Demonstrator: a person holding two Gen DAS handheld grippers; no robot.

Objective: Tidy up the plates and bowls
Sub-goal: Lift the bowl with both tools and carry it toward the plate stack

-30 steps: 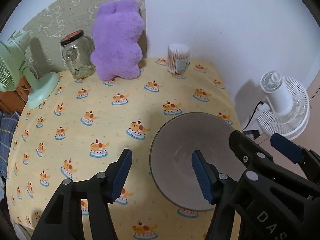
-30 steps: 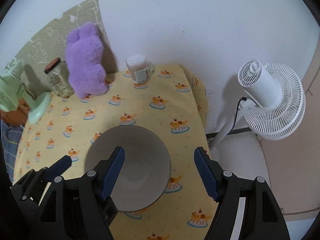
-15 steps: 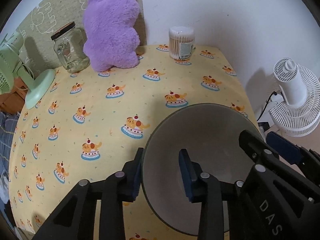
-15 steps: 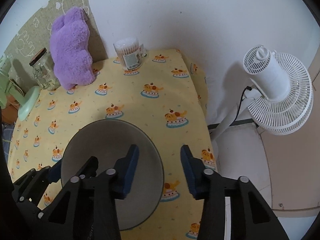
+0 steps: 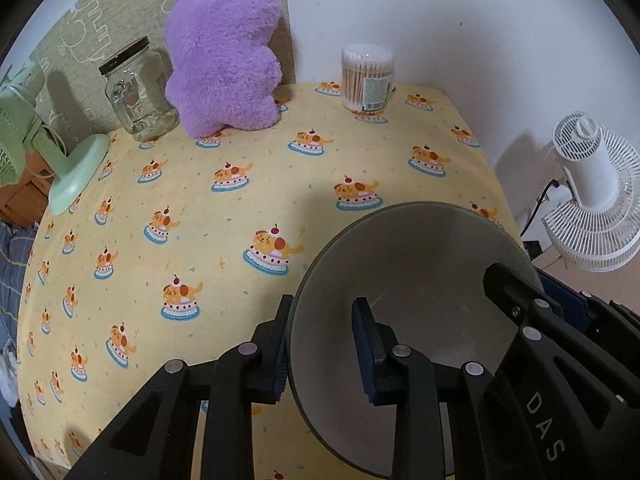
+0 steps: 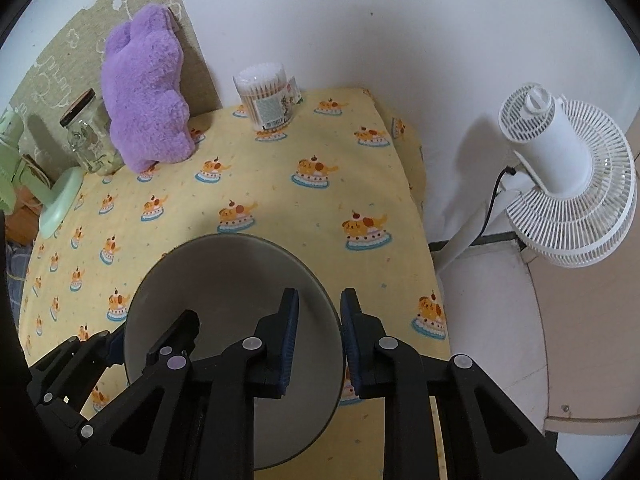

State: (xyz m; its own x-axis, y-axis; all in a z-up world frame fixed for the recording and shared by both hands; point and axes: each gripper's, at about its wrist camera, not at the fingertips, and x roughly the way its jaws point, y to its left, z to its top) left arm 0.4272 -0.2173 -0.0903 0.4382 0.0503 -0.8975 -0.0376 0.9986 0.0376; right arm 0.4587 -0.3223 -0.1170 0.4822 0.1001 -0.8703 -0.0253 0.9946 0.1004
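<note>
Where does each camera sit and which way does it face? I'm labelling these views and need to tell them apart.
Left wrist: on the left gripper, looking steeply down at the bowl with its left rim clamped; the right gripper's fingers show.
Right wrist: on the right gripper, angled down at the bowl's right rim; the left gripper's fingers show.
Shared: bowl, yellow tablecloth, purple plush, glass jar, cotton swab tub, white fan, green fan.

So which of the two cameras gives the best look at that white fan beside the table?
The right wrist view: the white fan shows whole there, head, cage and stand. In the left wrist view the fan sits smaller at the right edge, its foot out of sight.
</note>
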